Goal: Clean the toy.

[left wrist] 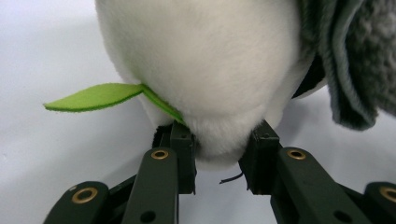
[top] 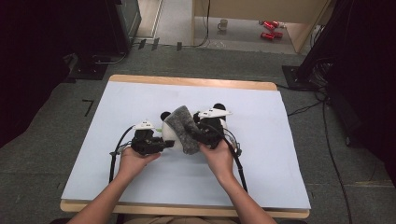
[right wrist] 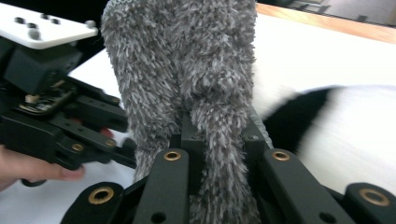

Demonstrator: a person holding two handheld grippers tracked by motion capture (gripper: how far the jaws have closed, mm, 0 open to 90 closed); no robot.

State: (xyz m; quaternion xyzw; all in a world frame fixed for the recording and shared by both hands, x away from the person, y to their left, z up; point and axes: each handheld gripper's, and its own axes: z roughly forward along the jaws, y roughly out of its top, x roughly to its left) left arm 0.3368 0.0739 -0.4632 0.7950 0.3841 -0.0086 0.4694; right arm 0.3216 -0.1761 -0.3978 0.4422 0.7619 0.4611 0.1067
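Note:
A black-and-white panda plush (top: pixel 170 134) lies at the middle of the table with a fuzzy grey knitted cloth (top: pixel 183 125) draped over it. My left gripper (top: pixel 161 143) is at the plush's left side. In the left gripper view its jaws (left wrist: pixel 219 140) are shut on a white bulge of the plush (left wrist: pixel 201 60), beside a green felt leaf (left wrist: pixel 93 97). My right gripper (top: pixel 198 132) comes in from the right. Its jaws (right wrist: pixel 219 128) are shut on a fold of the grey cloth (right wrist: pixel 187 56), which hides much of the panda (right wrist: pixel 345 130).
A white sheet (top: pixel 140 102) covers the wooden table, with bare room all round the plush. Cables (top: pixel 327 130) run over the grey floor at the right. A mug (top: pixel 223 24) and red cans (top: pixel 270 29) sit far behind the table.

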